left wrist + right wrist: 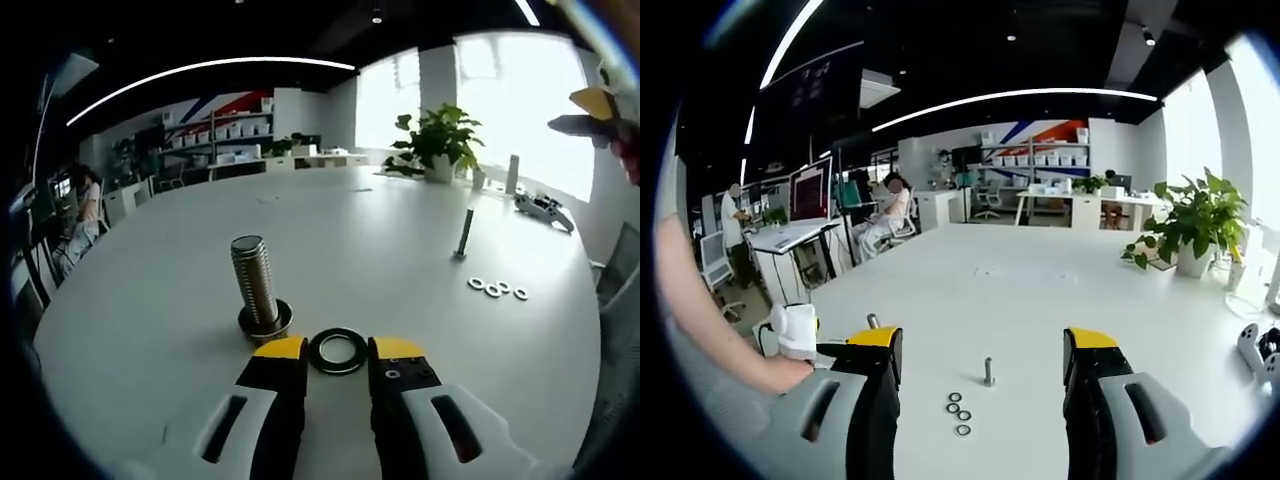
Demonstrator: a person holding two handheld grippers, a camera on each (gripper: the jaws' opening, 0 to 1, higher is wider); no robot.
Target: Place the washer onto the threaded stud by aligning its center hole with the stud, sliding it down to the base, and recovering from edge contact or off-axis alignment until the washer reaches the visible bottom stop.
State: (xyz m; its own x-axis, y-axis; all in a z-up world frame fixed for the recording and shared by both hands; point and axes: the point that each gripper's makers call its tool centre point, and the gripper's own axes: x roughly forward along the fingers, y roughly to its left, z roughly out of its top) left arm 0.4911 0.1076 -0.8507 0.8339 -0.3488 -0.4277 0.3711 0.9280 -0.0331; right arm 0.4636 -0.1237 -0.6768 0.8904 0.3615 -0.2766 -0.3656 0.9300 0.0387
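Close-up, left tongs (337,347) straddle washer (337,350) beside stud (256,282).

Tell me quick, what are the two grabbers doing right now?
Left gripper: open, jaws on either side of the dark washer lying on the table, not gripping it.
Right gripper: wide open, holding nothing.

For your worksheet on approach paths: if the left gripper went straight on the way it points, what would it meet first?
Probably the dark washer, lying flat on the table between the open left gripper.
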